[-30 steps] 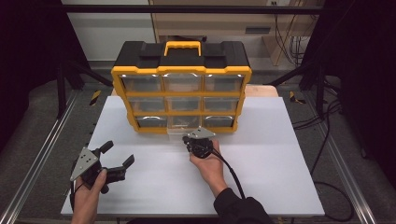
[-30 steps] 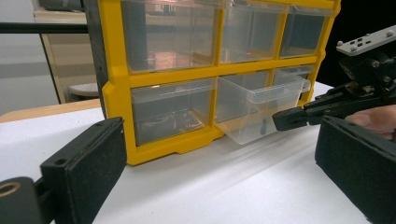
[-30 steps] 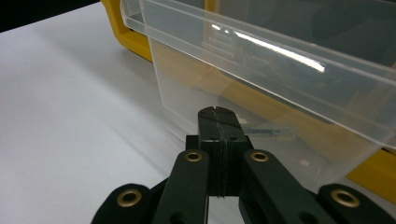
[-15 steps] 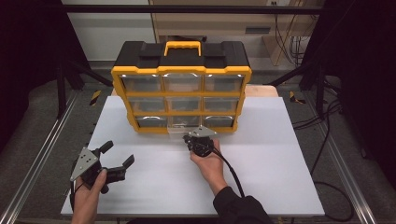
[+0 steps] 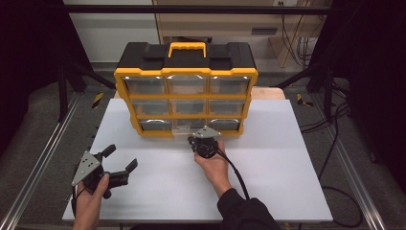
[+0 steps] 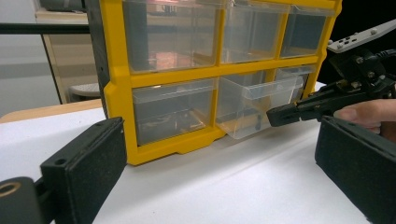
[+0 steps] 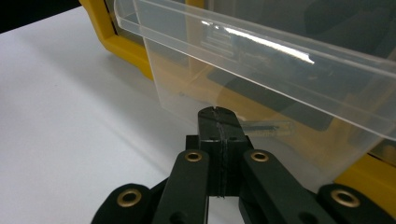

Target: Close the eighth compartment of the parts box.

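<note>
A: Drawer (image 5: 187, 129) first: where does it sit from the right tool (image 5: 201, 142)?

B: Directly on the far side of it. It is the clear middle drawer in the bottom row of the yellow organizer (image 5: 186, 76), and it juts a little toward the near edge of the counter (image 5: 287, 158). In the right gripper view the tool (image 7: 218, 114) has its jaws pressed flat together, tips right up at the drawer's front wall (image 7: 196, 88), below the rim.

A: Are the jaws pinching anything?

B: I judge not. They are closed on each other, and I see no handle or lip between them. Whether the tips touch the plastic I cannot tell.

A: Which way does the drawer travel?

B: Near and far, along its long axis, which lines up with the right tool's pointing direction. So any push or pull runs straight along that line.

A: And the left tool (image 5: 119, 165)?

B: Well apart, at the near left of the counter, jaws spread wide and holding nothing. From the left gripper view the drawer (image 6: 254, 105) lies far and to the right. The right hand (image 5: 213, 165) is clearly the nearer one.
</note>
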`<state>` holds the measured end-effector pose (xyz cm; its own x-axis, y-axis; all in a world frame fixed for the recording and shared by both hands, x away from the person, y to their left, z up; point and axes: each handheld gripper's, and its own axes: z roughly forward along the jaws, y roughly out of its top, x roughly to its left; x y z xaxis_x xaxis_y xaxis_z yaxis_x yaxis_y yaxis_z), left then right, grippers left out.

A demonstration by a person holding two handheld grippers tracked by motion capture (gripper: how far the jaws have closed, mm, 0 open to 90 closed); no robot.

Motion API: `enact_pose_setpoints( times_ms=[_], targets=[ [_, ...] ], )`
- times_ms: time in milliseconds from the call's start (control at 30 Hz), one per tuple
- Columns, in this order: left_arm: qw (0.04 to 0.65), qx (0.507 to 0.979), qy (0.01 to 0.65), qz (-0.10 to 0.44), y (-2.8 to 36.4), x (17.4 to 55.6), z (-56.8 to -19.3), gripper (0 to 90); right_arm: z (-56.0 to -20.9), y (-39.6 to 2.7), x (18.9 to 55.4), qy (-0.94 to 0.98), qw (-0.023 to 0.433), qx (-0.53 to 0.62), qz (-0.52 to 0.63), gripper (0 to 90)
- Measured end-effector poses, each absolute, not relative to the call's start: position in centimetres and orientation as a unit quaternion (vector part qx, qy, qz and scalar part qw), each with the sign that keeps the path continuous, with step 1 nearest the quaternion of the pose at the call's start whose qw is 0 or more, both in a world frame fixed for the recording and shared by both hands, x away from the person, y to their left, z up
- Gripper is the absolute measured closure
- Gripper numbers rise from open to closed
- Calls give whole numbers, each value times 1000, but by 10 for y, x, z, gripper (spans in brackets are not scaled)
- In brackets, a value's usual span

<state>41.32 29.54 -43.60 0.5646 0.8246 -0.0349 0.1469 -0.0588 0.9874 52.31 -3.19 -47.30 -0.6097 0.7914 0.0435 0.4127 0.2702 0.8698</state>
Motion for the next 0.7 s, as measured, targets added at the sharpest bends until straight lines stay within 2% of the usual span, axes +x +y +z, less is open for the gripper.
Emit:
enact_pose_setpoints(
  times_ms=[700],
  targets=[
    [581, 666, 365, 293, 296, 413, -436, 22, -474, -35, 530, 769, 207, 398, 455, 900]
  ],
)
